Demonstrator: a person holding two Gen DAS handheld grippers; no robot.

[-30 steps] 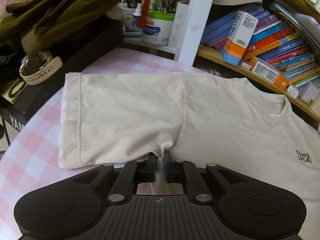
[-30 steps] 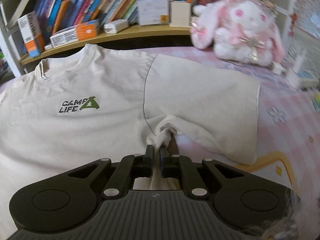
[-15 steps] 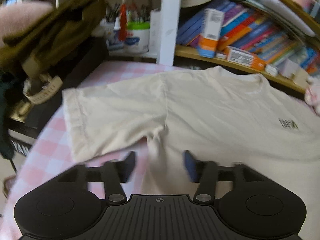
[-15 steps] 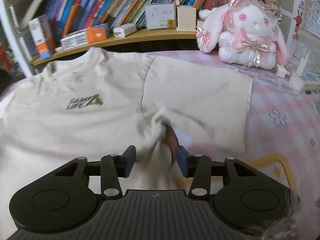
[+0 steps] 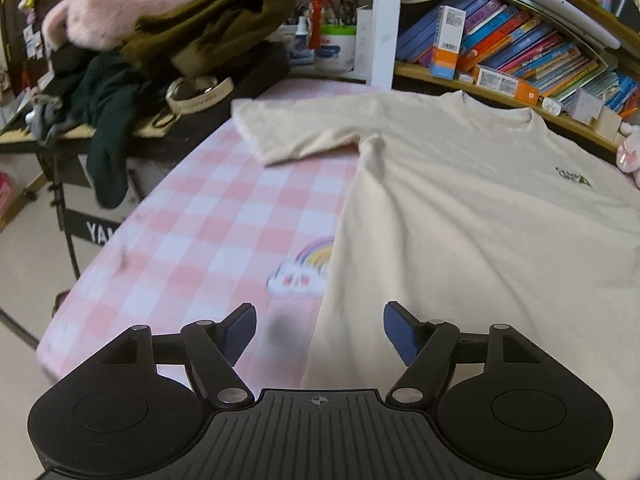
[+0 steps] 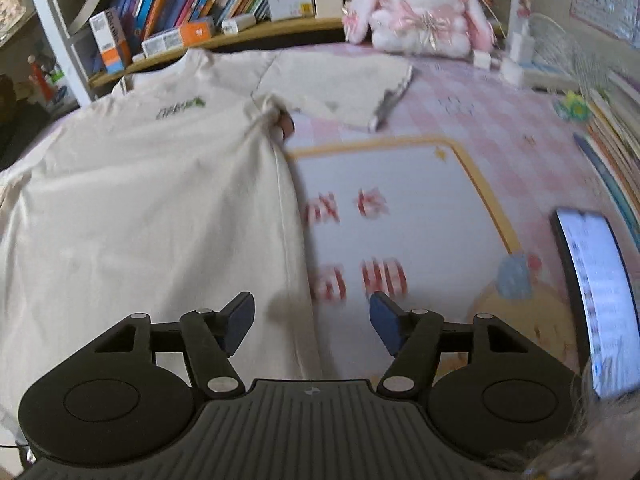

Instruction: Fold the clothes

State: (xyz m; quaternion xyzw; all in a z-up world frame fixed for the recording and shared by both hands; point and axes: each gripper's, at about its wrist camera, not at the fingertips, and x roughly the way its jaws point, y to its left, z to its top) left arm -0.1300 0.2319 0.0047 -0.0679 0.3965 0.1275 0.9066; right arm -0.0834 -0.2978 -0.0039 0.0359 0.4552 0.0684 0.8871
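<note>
Lying flat and face up on the pink checked table (image 5: 208, 216): a cream T-shirt (image 5: 472, 208), collar toward the bookshelf (image 5: 532, 60), small green-and-black chest logo (image 6: 180, 107) showing. Spread to each side, both short sleeves, one (image 5: 296, 128) reaching toward the dark side stand, the other (image 6: 344, 84) toward the plush rabbit. Bunched slightly at the armpit in the right wrist view, with a straight side seam running down toward the camera. Partly covered by the shirt's left edge, a printed rainbow and cloud (image 5: 304, 268) on the cloth.

Hovering low over that same shirt edge, the left gripper (image 5: 319, 326), fingers (image 5: 400, 332) spread wide apart and holding nothing, one finger over bare cloth and the other over fabric. Poised likewise over the opposite side seam, the right gripper (image 6: 311, 320), fingers (image 6: 240, 318) well apart and empty, straddling shirt hem and a white mat (image 6: 400, 216) with a yellow border and red characters.

Piled on the stand to the left, dark green clothes (image 5: 108, 120), an olive garment (image 5: 208, 28) and something pink and fluffy (image 5: 108, 12). Seated at the table's far end, the pink-and-white plush rabbit (image 6: 420, 12). Lit at the far right edge, a phone screen (image 6: 596, 296).
</note>
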